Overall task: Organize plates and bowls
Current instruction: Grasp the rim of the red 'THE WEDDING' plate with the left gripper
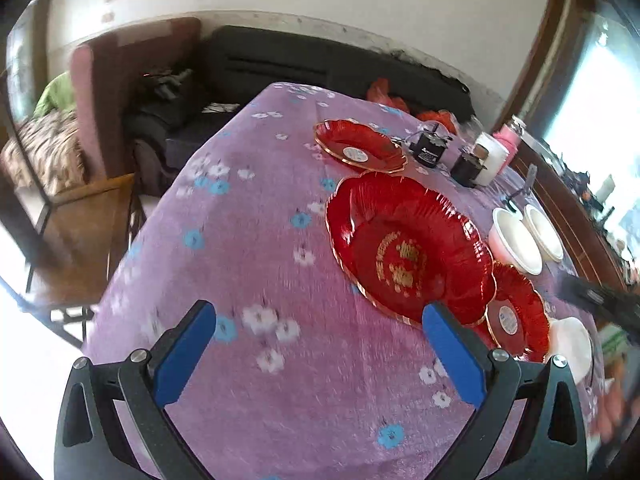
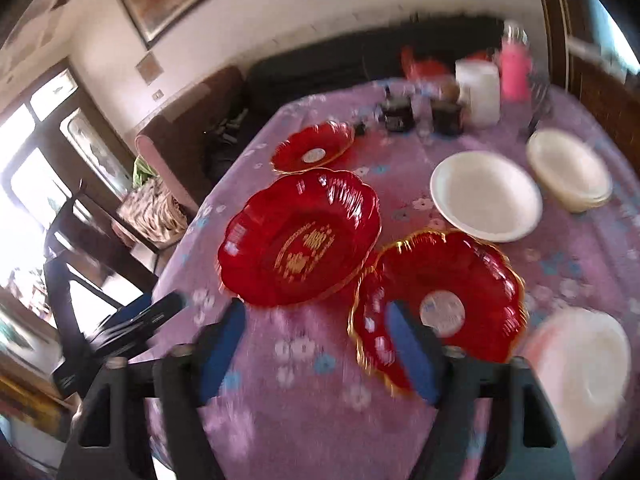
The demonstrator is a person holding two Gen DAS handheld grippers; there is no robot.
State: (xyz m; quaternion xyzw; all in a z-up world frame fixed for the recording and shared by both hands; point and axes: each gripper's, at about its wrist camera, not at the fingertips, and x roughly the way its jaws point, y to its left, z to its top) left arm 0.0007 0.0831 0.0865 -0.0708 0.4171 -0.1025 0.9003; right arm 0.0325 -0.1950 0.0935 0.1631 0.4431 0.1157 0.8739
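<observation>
Hovering over the tabletop (image 1: 248, 264), both pairs of tongs hold nothing. The left tongs (image 1: 320, 354) are spread wide apart above the bare purple cloth. The right tongs (image 2: 320, 354) are apart too, with one blue pad in front of the near rim of a small red dish (image 2: 472, 280).

I think this is the start of a pick-up step. Nothing is stacked yet except a short pile of white plates (image 2: 568, 172) at the far right. The next move probably calls for the right tongs to go low, slide one pad under the small red dish's rim and pinch the edge.

The big red dish (image 2: 300, 236) sits in the middle of the cloth. It is shiny and see-through, with a wavy flower-shaped edge, a thin gold rim and gold writing inside. The small red dish touches or slightly overlaps its rim; I cannot tell which. Another small red dish (image 2: 314, 146) lies just behind the big one. Both small dishes have a round white sticker in the middle.

A flat white plate (image 2: 486, 196) lies near the pile. A white bowl (image 2: 584, 364) sits at the near right, blurry. They look smooth and plain. The cloth looks soft and fuzzy, with little white and blue flowers.
</observation>
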